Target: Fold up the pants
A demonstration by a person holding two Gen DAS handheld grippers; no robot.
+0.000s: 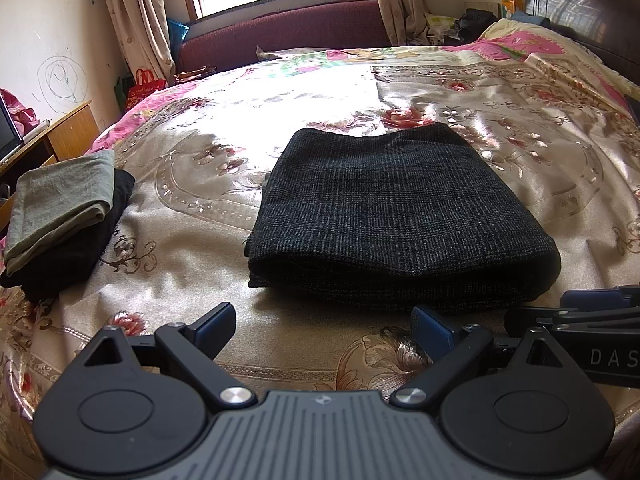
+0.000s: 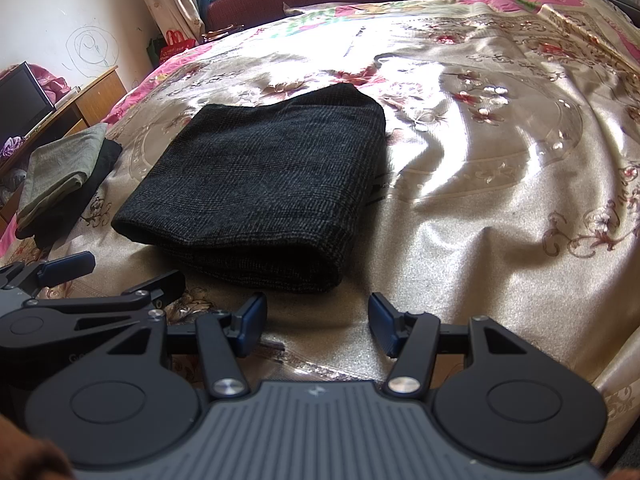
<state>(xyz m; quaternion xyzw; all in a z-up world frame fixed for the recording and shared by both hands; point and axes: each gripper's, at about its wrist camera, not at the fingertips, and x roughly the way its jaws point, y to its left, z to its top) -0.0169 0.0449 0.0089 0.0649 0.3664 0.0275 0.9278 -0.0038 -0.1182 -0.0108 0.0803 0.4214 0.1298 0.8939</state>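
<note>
The dark checked pants (image 1: 396, 216) lie folded into a thick rectangle on the floral bedspread (image 1: 180, 248); they also show in the right wrist view (image 2: 260, 188). My left gripper (image 1: 324, 328) is open and empty, just short of the folded near edge. My right gripper (image 2: 318, 326) is open and empty, near the pants' front right corner. The right gripper shows at the right edge of the left wrist view (image 1: 592, 312), and the left gripper shows at the left of the right wrist view (image 2: 100, 276).
A stack of folded clothes, grey-green on black (image 1: 64, 216), sits at the bed's left edge. A wooden desk (image 1: 64, 132) with a screen stands left of the bed. A maroon sofa (image 1: 288, 32) and a window lie beyond. A dark headboard (image 1: 584, 4) is at far right.
</note>
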